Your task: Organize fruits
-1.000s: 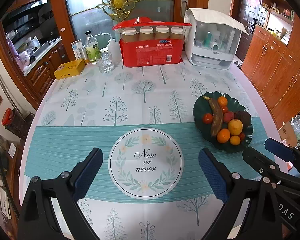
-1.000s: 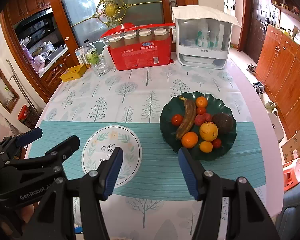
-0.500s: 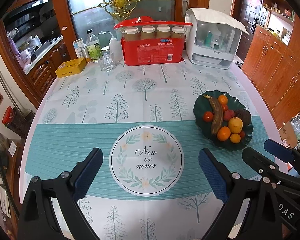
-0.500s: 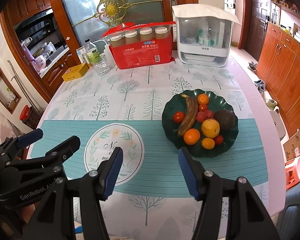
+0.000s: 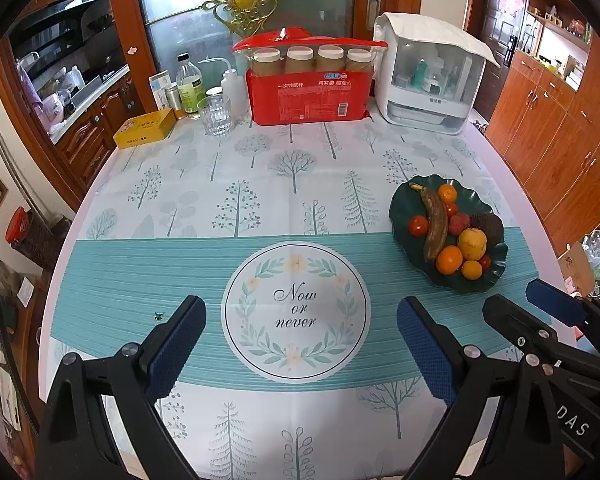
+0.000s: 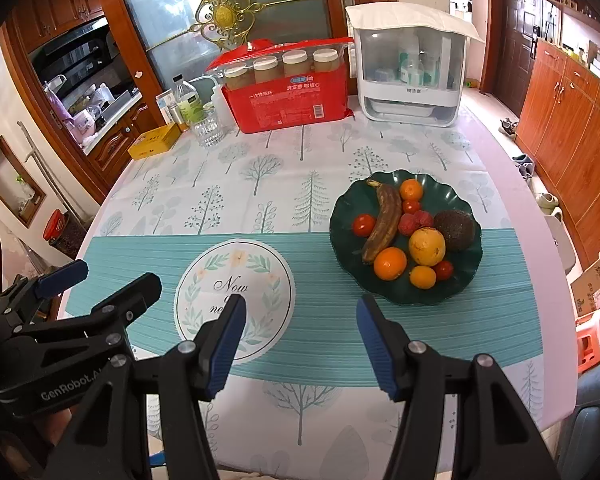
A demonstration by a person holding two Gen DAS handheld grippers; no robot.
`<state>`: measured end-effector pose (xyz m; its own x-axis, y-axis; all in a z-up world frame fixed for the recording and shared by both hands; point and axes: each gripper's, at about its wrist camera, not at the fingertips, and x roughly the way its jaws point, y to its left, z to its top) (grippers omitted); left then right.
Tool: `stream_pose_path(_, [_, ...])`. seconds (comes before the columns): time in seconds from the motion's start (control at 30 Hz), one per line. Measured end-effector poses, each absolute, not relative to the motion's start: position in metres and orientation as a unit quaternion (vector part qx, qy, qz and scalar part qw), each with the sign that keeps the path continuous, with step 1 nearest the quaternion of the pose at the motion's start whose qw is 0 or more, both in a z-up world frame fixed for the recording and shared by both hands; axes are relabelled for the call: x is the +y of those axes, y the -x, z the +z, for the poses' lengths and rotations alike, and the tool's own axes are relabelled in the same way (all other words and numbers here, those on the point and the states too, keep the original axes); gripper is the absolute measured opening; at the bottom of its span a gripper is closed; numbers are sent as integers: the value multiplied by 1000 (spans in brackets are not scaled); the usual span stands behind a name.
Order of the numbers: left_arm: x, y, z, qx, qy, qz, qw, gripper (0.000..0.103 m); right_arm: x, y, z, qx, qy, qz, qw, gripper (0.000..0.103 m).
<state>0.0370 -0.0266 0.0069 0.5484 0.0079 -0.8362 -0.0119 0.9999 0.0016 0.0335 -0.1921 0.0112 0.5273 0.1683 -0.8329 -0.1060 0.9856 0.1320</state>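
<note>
Left gripper: jaws wide apart, empty, above the round "Now or never" emblem. Right gripper: jaws apart, empty, right of emblem. Green plate of fruits: beyond right gripper, right of emblem.

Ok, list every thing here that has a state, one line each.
Left gripper: open, empty, above the table.
Right gripper: open, empty, above the table.
Dark green scalloped plate: full of fruit, flat on the tablecloth.
Brown overripe banana: lying in the plate.
Clear ribbed drinking glass: upright, looks empty.
Red pack of paper cups: standing, sealed.
White lidded storage box: lid closed.
Yellow flat tin: closed.
</note>
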Motion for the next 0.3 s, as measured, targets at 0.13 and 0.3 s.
stream_pose_path(0.13, [-26,-38,7,475,2,5,880,96,-192,-33,10,480,-33,78,873,58])
stream_pose_path(0.3, [-26,-37,8,478,3,5,879,96,-191,-32,11,480,-33,78,873,58])
